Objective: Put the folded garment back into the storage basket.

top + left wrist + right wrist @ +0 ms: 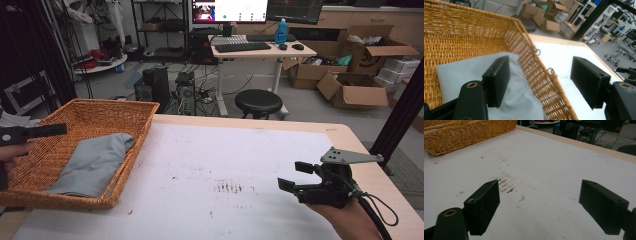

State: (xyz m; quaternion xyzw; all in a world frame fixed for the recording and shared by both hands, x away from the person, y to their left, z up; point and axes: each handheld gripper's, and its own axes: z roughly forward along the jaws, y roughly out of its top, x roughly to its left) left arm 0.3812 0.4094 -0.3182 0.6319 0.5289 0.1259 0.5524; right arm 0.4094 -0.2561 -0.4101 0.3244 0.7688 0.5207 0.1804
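Left gripper (539,85): jaws apart, empty, above the basket's near wall.
Grey cloth (95,162): folded, lying inside the wicker basket (127,107) at table's left.
Right gripper (546,207): jaws wide apart, empty, over the stained white table (225,165).

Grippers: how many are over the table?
2. The left gripper hangs open above the grey cloth in the wicker basket; the right gripper hangs open over the white table, near its right edge.

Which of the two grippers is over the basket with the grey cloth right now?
The left gripper, jaws open above the folded grey cloth in the wicker basket. The right gripper hangs over the bare white table.
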